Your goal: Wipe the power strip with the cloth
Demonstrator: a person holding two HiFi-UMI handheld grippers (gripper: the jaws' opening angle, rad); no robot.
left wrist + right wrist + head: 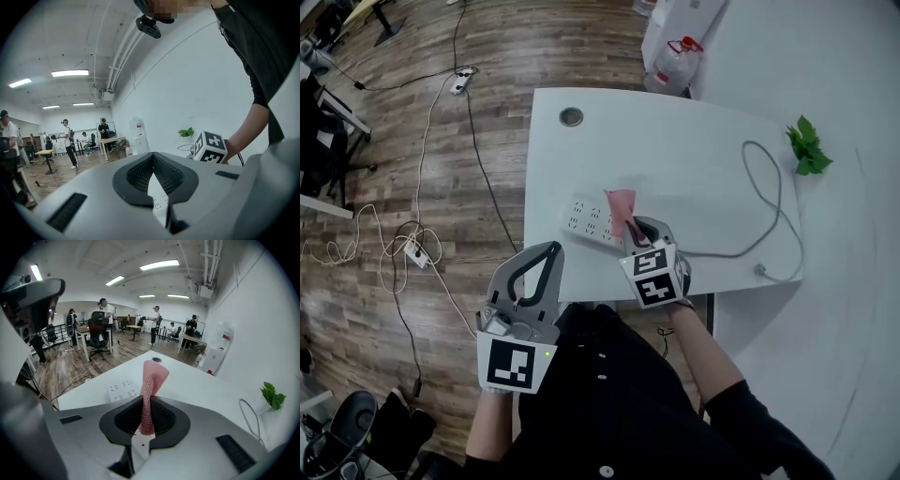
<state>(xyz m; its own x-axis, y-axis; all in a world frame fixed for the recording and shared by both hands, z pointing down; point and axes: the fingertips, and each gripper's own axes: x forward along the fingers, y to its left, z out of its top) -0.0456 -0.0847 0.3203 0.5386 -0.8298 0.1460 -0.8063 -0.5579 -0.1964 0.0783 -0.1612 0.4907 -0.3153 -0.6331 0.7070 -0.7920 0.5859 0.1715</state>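
Pink cloth [152, 380] is clamped in the closed right gripper [146, 414], at the white power strip's [589, 220] end near the table [675, 150] front edge. Left gripper [549, 253] is held closed and empty, off the table. With the strip unbraced, it could be dragged by wiping, or the cloth pulled out.

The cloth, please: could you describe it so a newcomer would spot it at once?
On the white table, by the white power strip near its front edge, the right gripper is shut on a narrow piece of fabric. That is the cloth: pink and knitted, the only pink thing among white plastic and grey cable.
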